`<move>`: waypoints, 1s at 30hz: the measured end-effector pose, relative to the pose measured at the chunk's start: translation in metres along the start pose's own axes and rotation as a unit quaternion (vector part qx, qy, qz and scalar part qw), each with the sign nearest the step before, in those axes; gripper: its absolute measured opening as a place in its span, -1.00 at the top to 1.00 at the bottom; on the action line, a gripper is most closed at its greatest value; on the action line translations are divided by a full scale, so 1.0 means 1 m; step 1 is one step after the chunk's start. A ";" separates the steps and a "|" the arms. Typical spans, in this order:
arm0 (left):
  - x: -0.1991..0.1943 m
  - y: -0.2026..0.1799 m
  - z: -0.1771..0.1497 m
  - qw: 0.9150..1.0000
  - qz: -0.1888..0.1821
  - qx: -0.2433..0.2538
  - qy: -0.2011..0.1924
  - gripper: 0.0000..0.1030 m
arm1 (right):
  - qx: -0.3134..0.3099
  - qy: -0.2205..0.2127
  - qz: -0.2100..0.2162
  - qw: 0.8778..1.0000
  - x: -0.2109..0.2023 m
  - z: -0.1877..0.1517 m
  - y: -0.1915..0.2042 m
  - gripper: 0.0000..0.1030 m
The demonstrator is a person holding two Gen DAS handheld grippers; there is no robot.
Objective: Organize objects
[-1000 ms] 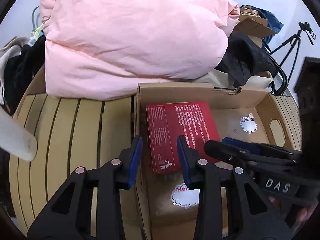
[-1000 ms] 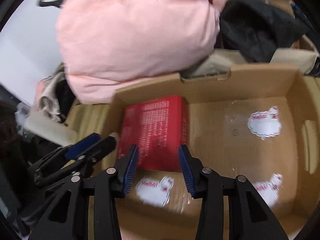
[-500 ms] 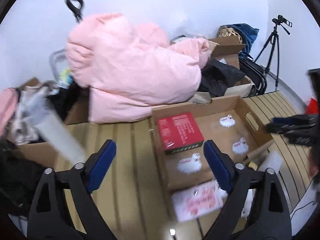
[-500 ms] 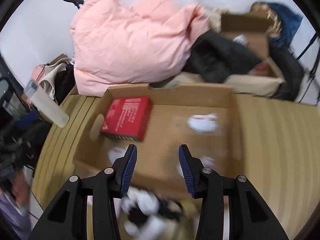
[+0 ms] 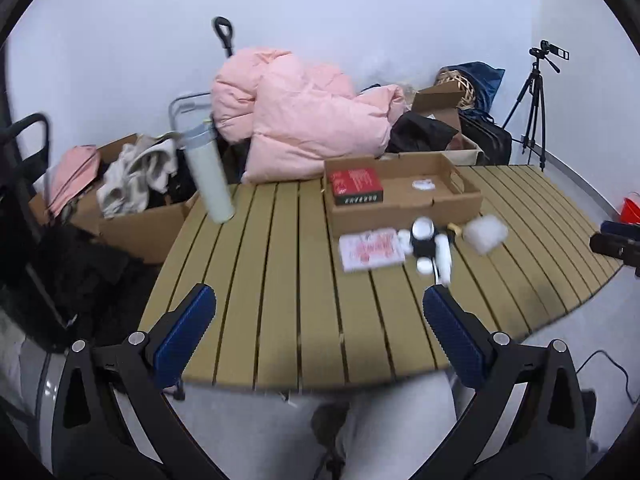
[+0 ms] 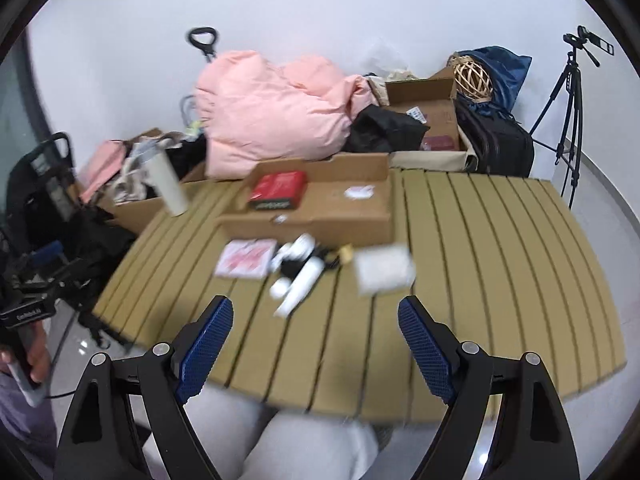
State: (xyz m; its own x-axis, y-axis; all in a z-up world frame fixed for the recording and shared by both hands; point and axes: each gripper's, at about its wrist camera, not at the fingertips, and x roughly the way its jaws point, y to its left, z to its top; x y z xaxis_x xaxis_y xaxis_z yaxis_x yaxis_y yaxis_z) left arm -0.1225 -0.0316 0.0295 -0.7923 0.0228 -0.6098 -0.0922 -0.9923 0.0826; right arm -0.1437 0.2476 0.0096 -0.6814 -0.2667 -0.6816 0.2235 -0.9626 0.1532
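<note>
A shallow cardboard tray lies on the slatted table with a red box in its left part. In front of it lie a pink-and-white packet, a black-and-white item with white tubes and a white wrapped packet. My left gripper and right gripper are both wide open and empty, held above the table's near edge.
A pale cylinder bottle stands at the table's left side. A pink duvet, dark clothes and open cartons crowd the back. A carton of clothes sits left of the table. A tripod stands right.
Both grippers pulled back and up from the tray to the table's near edge. Their jaws widened from a narrow gap to fully open. The red box stayed in the tray.
</note>
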 end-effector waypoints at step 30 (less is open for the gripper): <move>-0.001 -0.067 -0.083 0.997 -0.051 0.017 0.055 -1.00 | 0.053 0.044 0.019 0.997 0.005 -0.130 0.023 -0.66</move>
State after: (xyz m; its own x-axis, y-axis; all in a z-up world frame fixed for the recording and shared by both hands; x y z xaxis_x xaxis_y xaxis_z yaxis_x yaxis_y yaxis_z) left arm -0.0659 0.0250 -0.0409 -0.7074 0.1083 -0.6984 -0.1913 -0.9806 0.0418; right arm -0.0512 0.2303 -0.0838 -0.6083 -0.3028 -0.7337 0.1707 -0.9527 0.2516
